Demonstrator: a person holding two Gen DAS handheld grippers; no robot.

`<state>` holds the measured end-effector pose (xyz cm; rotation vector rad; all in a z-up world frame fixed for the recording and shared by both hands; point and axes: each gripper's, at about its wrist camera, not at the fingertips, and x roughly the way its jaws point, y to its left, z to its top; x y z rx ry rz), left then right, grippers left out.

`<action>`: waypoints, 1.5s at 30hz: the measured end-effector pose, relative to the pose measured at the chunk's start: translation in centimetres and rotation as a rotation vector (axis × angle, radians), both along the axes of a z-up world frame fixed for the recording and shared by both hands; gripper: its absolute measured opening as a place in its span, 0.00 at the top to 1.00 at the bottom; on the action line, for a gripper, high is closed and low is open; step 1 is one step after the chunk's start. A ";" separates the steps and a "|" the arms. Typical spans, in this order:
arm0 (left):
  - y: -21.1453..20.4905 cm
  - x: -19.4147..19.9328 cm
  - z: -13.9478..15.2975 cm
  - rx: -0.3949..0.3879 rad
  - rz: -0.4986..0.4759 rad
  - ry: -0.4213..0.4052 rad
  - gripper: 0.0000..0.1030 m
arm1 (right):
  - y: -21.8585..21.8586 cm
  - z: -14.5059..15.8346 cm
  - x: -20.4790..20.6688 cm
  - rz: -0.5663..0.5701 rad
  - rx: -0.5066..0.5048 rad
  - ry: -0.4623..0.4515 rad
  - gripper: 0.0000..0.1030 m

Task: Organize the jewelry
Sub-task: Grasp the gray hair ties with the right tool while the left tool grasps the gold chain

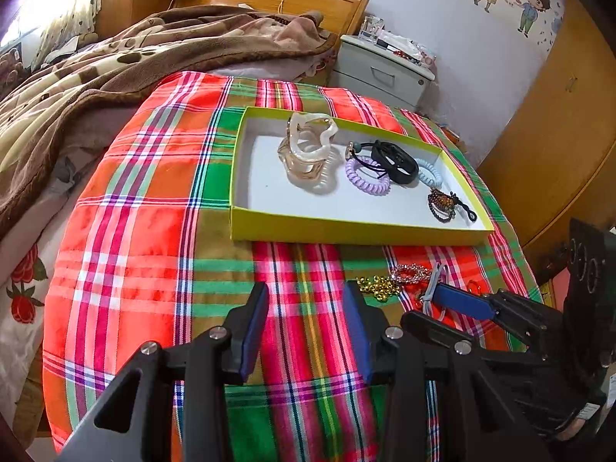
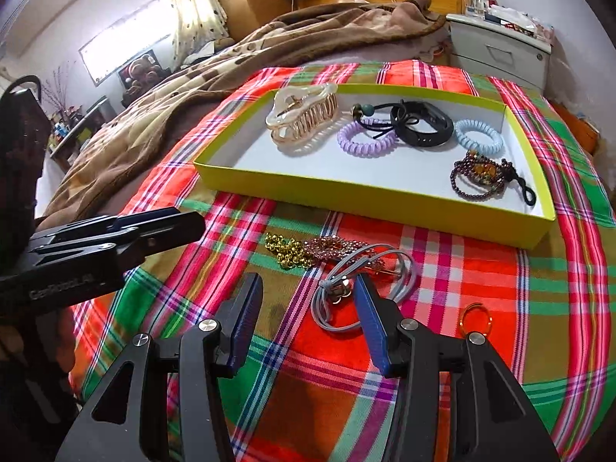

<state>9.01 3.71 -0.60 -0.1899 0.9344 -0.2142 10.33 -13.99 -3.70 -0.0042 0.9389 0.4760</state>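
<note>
A yellow-rimmed white tray (image 2: 369, 196) (image 1: 346, 231) on the plaid cloth holds a cream hair claw (image 2: 302, 113) (image 1: 308, 146), a purple coil tie (image 2: 365, 138), a black band (image 2: 421, 123), a blue coil tie (image 2: 479, 136) and a dark bead bracelet (image 2: 477, 177). On the cloth in front lie gold beads (image 2: 285, 250) (image 1: 379, 287), a pink bead bracelet (image 2: 327, 248) (image 1: 410, 273), a grey elastic cord (image 2: 358, 288) and an orange ring (image 2: 476, 317). My right gripper (image 2: 306, 308) is open, its right finger beside the grey cord. My left gripper (image 1: 306, 312) is open and empty over bare cloth.
A brown blanket (image 1: 115, 61) covers the bed behind the plaid cloth (image 1: 134, 250). A white nightstand (image 2: 500, 46) and wooden headboard stand at the back. A wooden wardrobe (image 1: 558, 134) is on the right. The left gripper body (image 2: 96, 246) shows at the right wrist view's left.
</note>
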 end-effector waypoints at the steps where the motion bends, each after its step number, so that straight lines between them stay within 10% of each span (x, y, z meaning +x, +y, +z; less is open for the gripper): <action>1: 0.1 0.0 0.0 0.000 0.001 0.000 0.60 | 0.2 -0.1 0.0 -0.011 -0.017 -0.003 0.52; 9: -0.2 0.4 -0.2 -0.003 -0.010 0.008 0.60 | -0.6 -0.3 -0.6 -0.063 -0.053 -0.030 0.82; 45: -8.3 2.4 -2.2 0.257 -0.272 -0.021 0.56 | -8.7 4.2 -3.1 -0.184 0.090 -0.169 0.82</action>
